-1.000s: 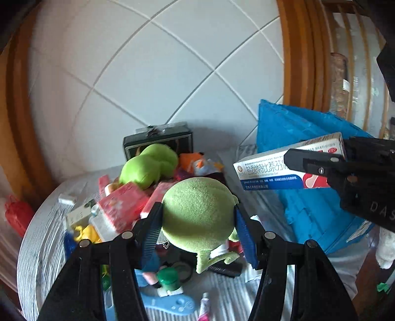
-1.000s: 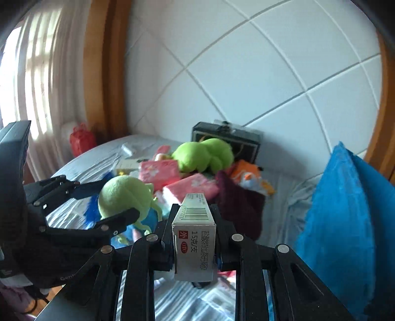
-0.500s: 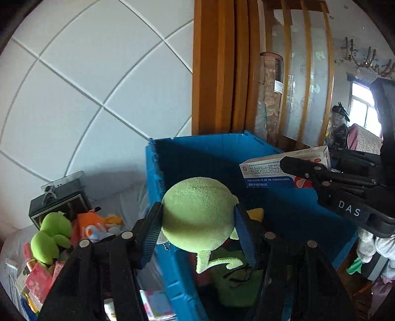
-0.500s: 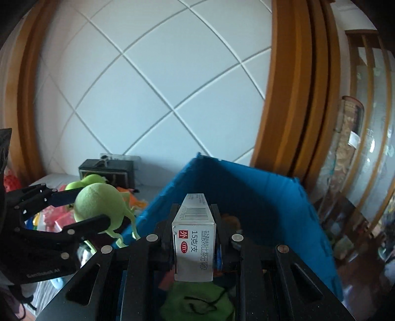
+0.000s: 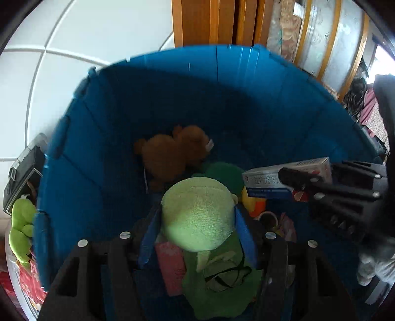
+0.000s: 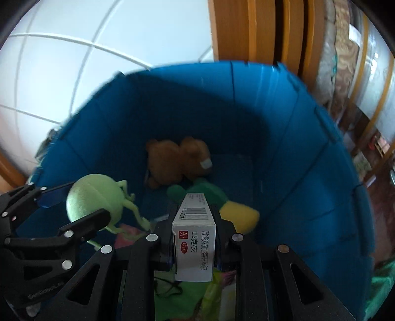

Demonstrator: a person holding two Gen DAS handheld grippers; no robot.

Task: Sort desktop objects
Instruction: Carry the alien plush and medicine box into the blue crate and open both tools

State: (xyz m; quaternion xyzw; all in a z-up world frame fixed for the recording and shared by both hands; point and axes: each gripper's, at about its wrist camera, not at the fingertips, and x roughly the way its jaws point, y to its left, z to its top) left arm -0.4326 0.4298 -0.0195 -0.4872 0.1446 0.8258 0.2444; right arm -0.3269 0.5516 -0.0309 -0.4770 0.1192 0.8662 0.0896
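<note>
My left gripper (image 5: 197, 217) is shut on a round green plush toy (image 5: 197, 212) and holds it over the open blue bin (image 5: 222, 81). The toy also shows in the right wrist view (image 6: 95, 198), with thin legs hanging. My right gripper (image 6: 193, 217) is shut on a white medicine box (image 6: 193, 237), also above the bin (image 6: 246, 103). The box shows at the right of the left wrist view (image 5: 286, 172). A brown plush bear (image 6: 177, 160), a dark green and yellow plush (image 6: 222, 200) and green cloth (image 5: 222, 279) lie in the bin.
Left of the bin, a green plush frog (image 5: 21, 224), red packets (image 5: 27, 279) and a black box (image 5: 22, 172) sit on the table. A white tiled wall (image 5: 86, 32) and a wooden door frame (image 5: 209, 22) stand behind the bin.
Both grippers have swung from the cluttered table to the right, then tilted down over the bin. Each still holds its object. The bin's inside is now in view.
</note>
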